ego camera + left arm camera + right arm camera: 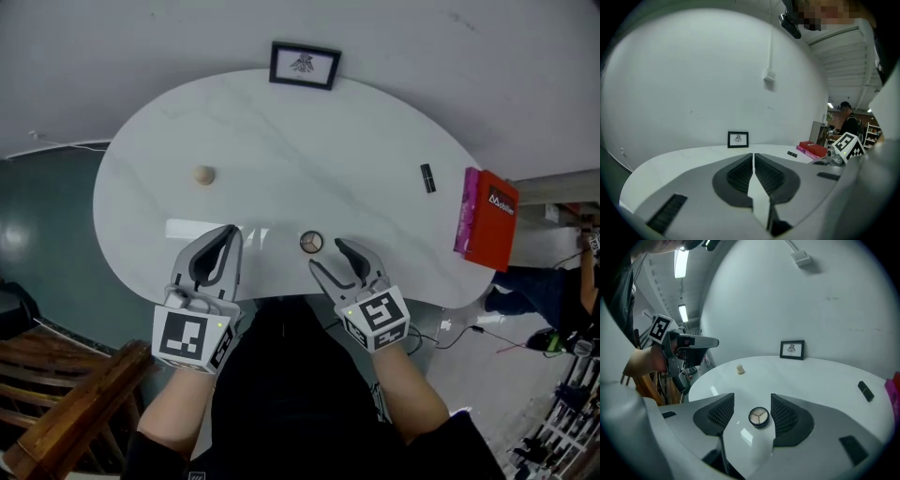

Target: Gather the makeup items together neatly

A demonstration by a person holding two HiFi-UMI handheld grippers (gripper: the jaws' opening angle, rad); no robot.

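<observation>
A small round compact (311, 243) with a three-part pale top lies near the front edge of the white oval table (281, 131). My right gripper (327, 255) stands open just behind it, and in the right gripper view the compact (759, 417) sits between the two jaws, touching neither. A beige egg-shaped sponge (204, 174) rests at the left of the table, and a black lipstick tube (427, 177) lies at the far right. My left gripper (228, 234) is shut and holds nothing, left of the compact; in its own view (753, 157) the jaws meet.
A black picture frame (305, 66) stands at the table's back edge. A red box on a pink book (491, 217) sits on the right rim. Wooden furniture (56, 394) is at the lower left. A person (848, 124) stands beyond the table's right end.
</observation>
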